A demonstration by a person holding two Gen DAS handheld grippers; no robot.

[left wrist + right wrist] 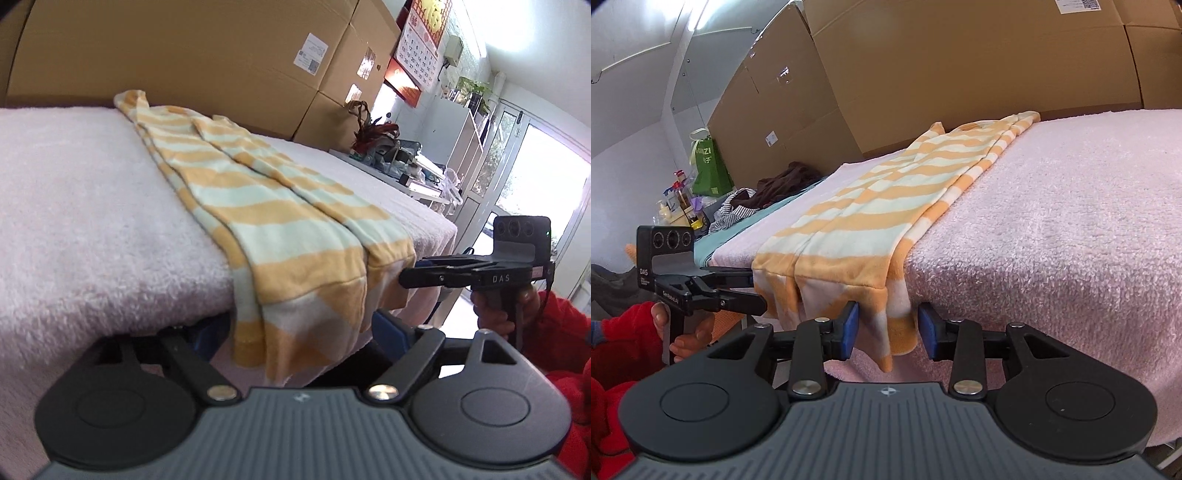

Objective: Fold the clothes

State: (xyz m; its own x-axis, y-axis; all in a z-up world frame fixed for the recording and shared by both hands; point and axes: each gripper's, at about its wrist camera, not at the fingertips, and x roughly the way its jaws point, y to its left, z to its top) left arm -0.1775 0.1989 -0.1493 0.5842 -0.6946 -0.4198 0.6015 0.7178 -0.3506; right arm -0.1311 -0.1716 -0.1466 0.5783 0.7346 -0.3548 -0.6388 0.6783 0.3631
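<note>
Striped garment point(871, 206) lying lengthwise on pink-covered table point(1071, 221), hem hanging over near edge at 6 o'clock. Right hand-held gripper point(888, 330) straddling hem, pads apart, gripping nothing. Left hand-held gripper point(759, 291) spread wide, empty. Risk: pinching single layer, fold unravelling.

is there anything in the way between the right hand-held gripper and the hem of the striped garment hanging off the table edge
Nothing visible. The right hand-held gripper is open, with the hanging hem of the striped garment already between its blue pads, not pressed. The pink towel lies underneath, not between.
</note>
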